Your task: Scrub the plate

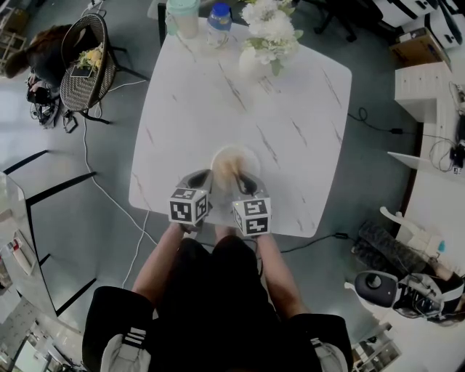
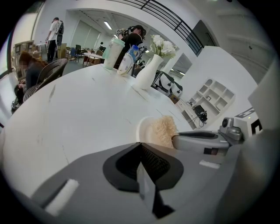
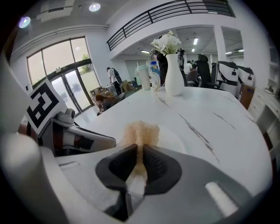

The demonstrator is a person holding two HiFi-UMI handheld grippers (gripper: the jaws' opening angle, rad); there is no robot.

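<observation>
A small white plate (image 1: 248,155) lies near the front edge of the white marble table (image 1: 290,109). A beige fibrous scrubbing pad (image 1: 228,168) rests on it, with my right gripper (image 1: 240,182) shut on the pad. In the right gripper view the pad (image 3: 141,132) sticks out from between the shut jaws (image 3: 141,151) over the plate (image 3: 178,139). My left gripper (image 1: 205,179) is at the plate's near-left rim. In the left gripper view its jaws (image 2: 140,144) are shut and the plate's rim (image 2: 142,127) runs into their tips. The pad (image 2: 162,129) lies just beyond.
At the table's far edge stand a white vase of white flowers (image 1: 263,45), a bottle (image 1: 219,19) and a pale cup (image 1: 183,16). A wicker chair (image 1: 86,62) stands off the far left corner. Cables run over the floor at left. People stand in the background.
</observation>
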